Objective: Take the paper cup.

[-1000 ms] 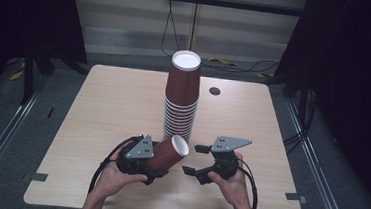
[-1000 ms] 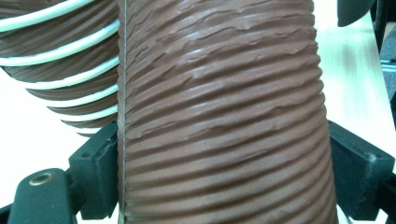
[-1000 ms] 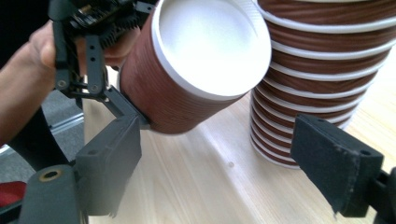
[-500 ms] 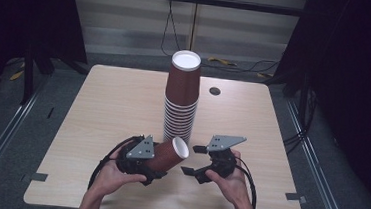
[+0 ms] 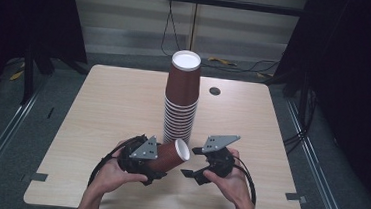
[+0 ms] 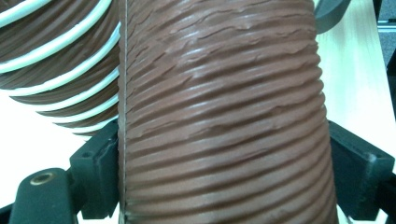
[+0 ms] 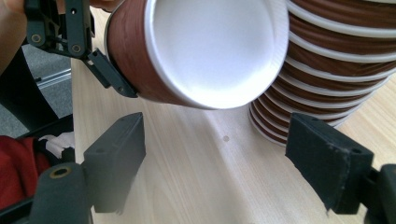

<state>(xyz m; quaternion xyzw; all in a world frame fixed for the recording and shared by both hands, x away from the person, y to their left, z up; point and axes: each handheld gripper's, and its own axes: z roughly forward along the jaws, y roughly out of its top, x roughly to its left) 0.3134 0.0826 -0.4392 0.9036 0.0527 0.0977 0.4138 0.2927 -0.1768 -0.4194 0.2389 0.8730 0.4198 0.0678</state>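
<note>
Cup (image 5: 169,155), brown and ribbed with a white inside, is the thing in hand, though the biggest thing in the scene is the tabletop (image 5: 108,103), pale wood with a small dark round spot (image 5: 214,91) near its far right part. Next in size comes the stack of cups (image 5: 181,101), brown paper cups nested mouth down near the middle of the tabletop, white rims showing as bands and a white base on top. The single cup lies on its side just in front of that stack, near the person's edge, its open mouth turned toward the right tool. In the left gripper view its ribbed wall (image 6: 224,116) runs up between the two black pads, which press on both sides: the left tool (image 5: 141,158) is clamped on the cup. The right tool (image 5: 193,173) sits just beside the cup's mouth, apart from it; in the right gripper view its jaws stand apart with bare wood between them and the cup's rim (image 7: 210,51) ahead of them. Those jaws have just been closing, with nothing between them.
</note>
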